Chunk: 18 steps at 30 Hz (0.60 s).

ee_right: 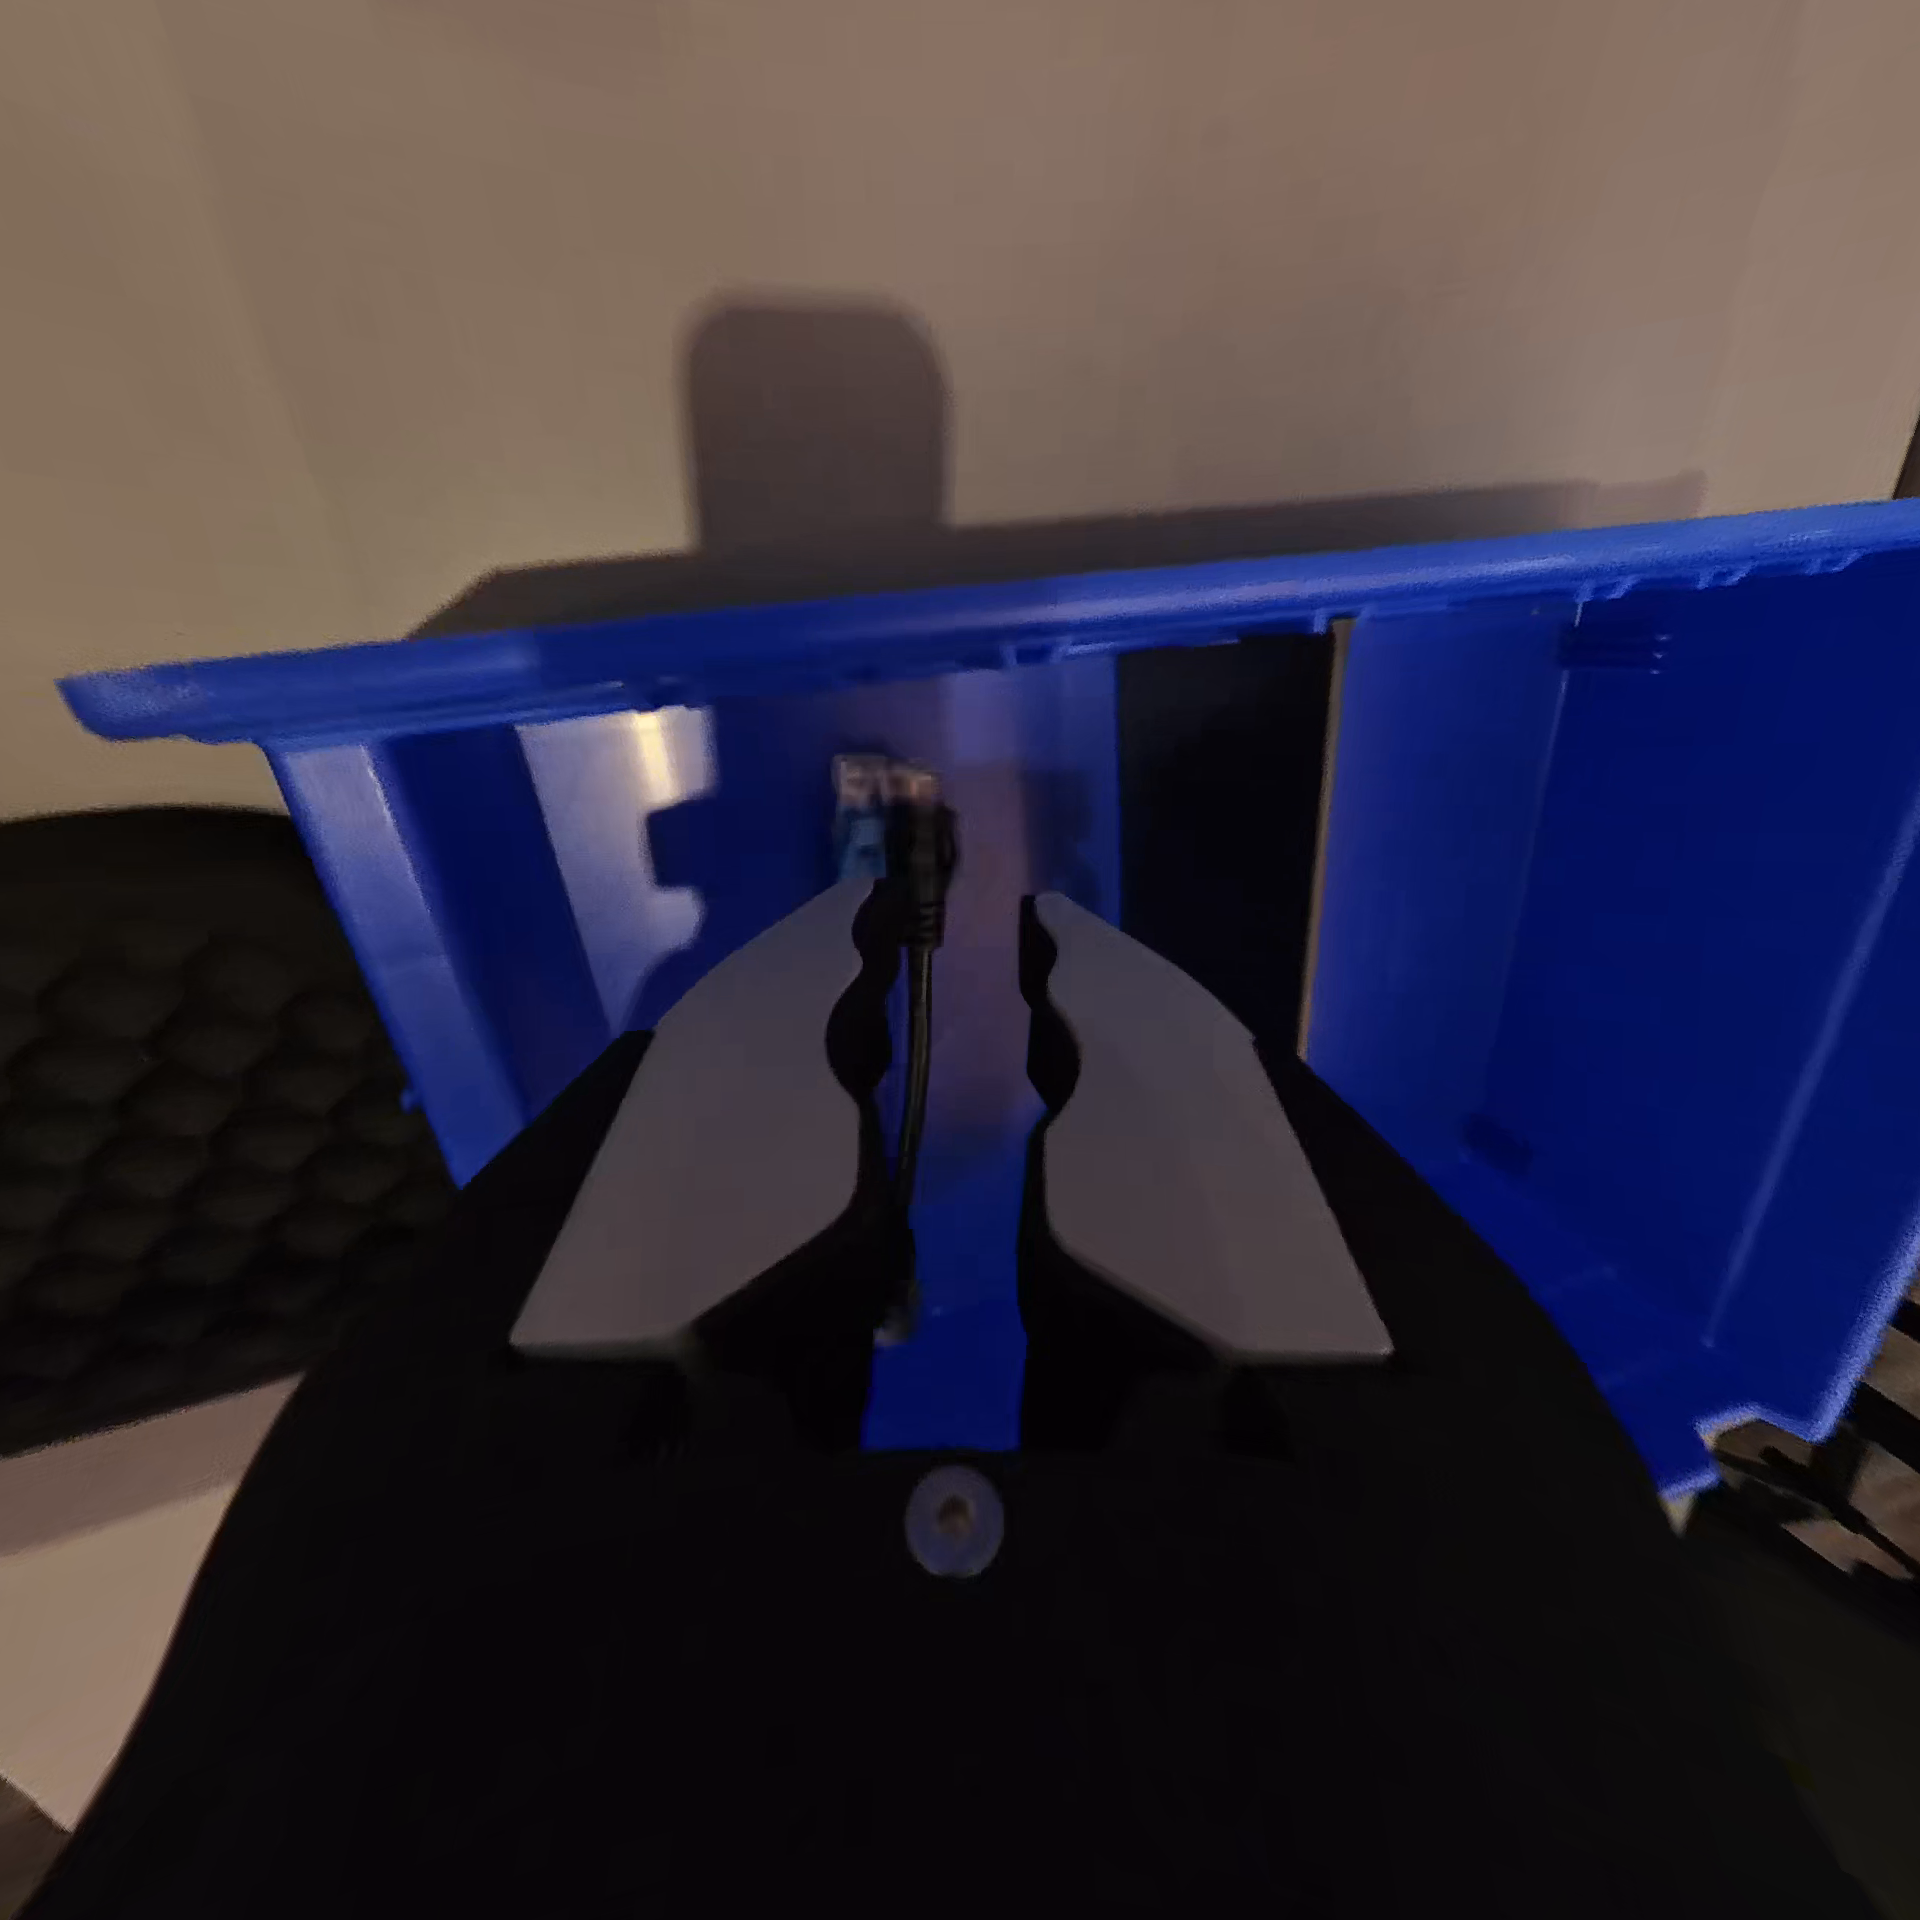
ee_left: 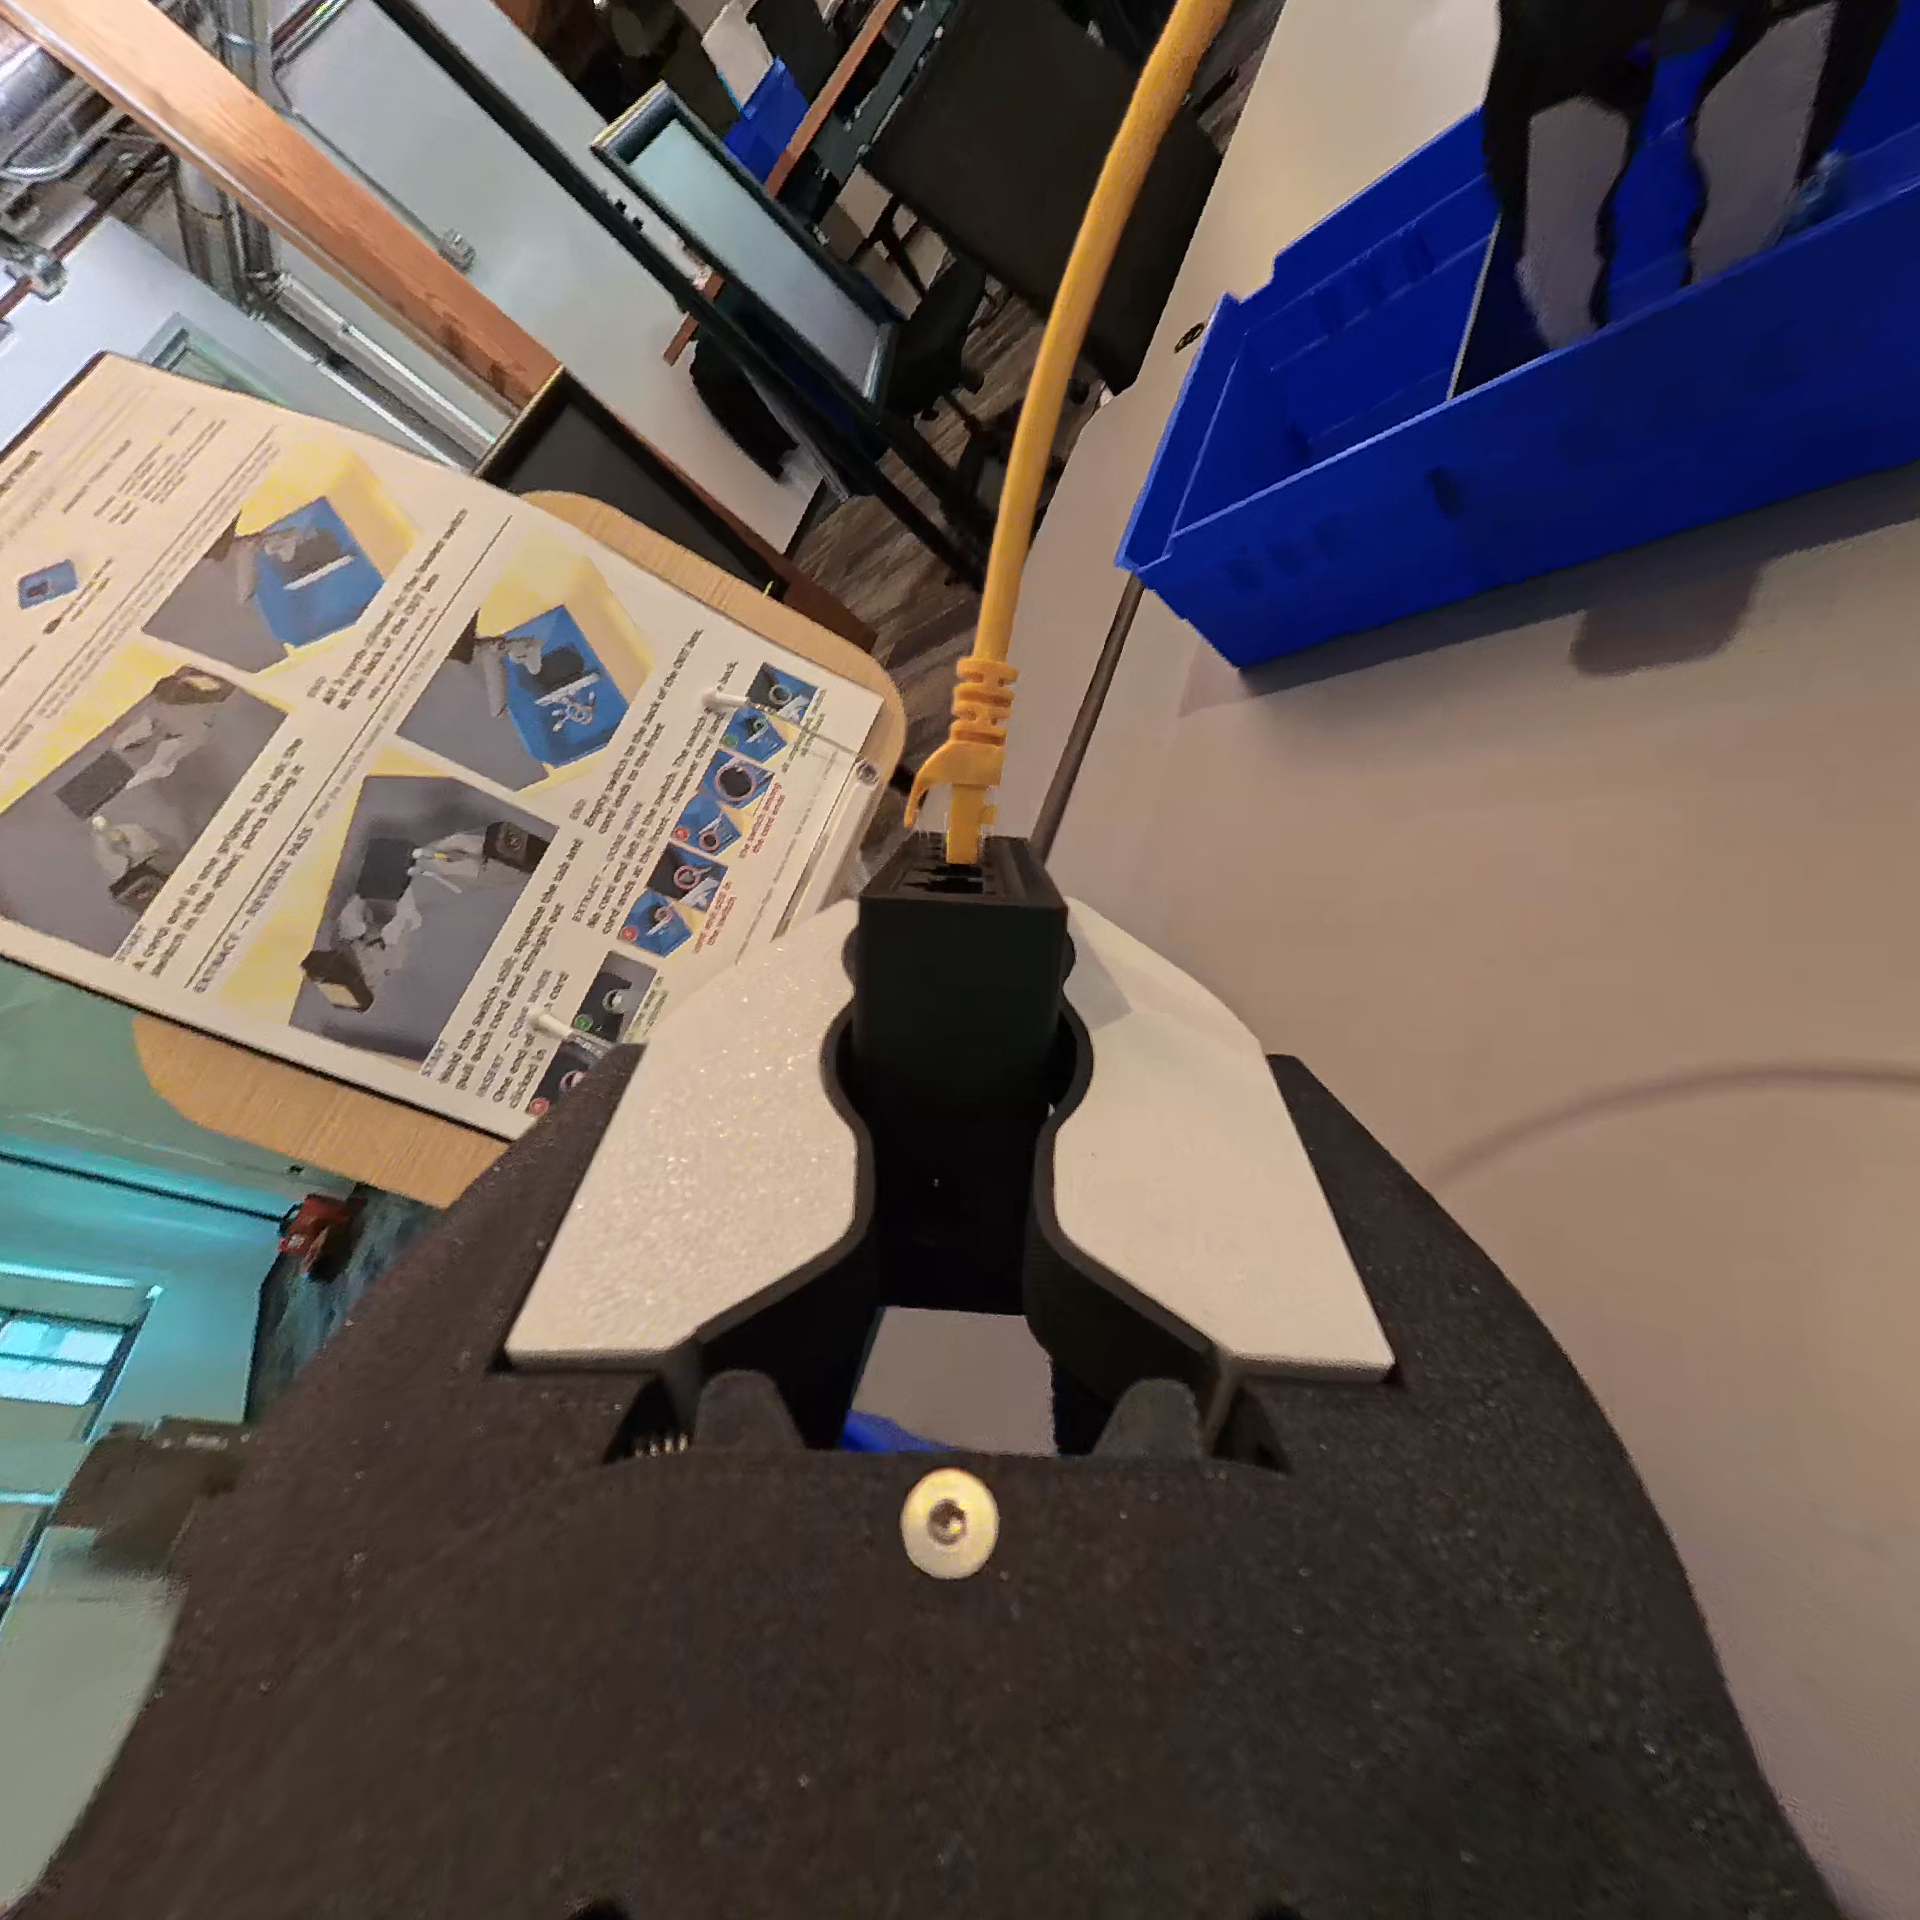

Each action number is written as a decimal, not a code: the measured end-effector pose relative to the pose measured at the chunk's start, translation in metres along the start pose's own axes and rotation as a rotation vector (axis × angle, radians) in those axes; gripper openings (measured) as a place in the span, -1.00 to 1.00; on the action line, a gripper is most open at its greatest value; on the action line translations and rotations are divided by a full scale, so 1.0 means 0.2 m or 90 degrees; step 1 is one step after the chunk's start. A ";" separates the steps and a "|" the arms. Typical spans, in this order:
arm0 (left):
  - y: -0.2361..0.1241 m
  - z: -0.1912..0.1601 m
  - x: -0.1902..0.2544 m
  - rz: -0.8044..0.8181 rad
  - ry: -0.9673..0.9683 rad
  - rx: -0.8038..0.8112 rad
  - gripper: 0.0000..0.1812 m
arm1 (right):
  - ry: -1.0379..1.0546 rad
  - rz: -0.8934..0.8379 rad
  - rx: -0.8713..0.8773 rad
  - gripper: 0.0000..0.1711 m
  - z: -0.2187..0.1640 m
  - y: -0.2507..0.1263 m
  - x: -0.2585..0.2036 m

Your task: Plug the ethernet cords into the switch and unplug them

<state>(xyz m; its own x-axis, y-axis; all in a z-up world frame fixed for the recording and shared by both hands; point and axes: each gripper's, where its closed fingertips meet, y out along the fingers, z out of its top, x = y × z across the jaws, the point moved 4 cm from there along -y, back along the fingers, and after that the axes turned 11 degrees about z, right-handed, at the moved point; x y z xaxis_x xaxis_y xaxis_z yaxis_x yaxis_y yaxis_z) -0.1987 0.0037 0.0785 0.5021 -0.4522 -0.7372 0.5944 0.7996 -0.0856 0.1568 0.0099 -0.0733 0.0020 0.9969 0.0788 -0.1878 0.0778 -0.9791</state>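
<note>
My left gripper is shut on the black switch and holds it with the ports facing away from the camera. A yellow ethernet cord is plugged into one port and arcs up out of view. My right gripper is open inside a blue bin. A black cord lies between its fingers, close to the left finger, with its plug just past the tips. A blue cord's plug lies beside it. The right gripper also shows as a dark blur in the left wrist view.
The blue bin stands on a pale table, right of the switch. A printed instruction sheet stands on a wooden board at the left. A black honeycomb mat lies left of the bin. Chairs and tables stand behind. The left gripper's tips are roughly 35 cm from the right gripper's.
</note>
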 end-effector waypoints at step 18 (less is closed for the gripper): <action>-0.02 0.25 0.19 -0.079 -0.026 0.184 -0.68 | -0.323 -0.227 0.403 -0.68 1.16 -0.83 -0.22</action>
<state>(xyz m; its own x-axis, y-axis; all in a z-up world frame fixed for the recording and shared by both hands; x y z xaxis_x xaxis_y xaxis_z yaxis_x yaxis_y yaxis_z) -0.1503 -0.0362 0.0841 0.4356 -0.5598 -0.7049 0.8038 0.5944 0.0247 -0.0392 -0.0508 0.1300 -0.2431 0.7771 0.5805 -0.7673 0.2120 -0.6052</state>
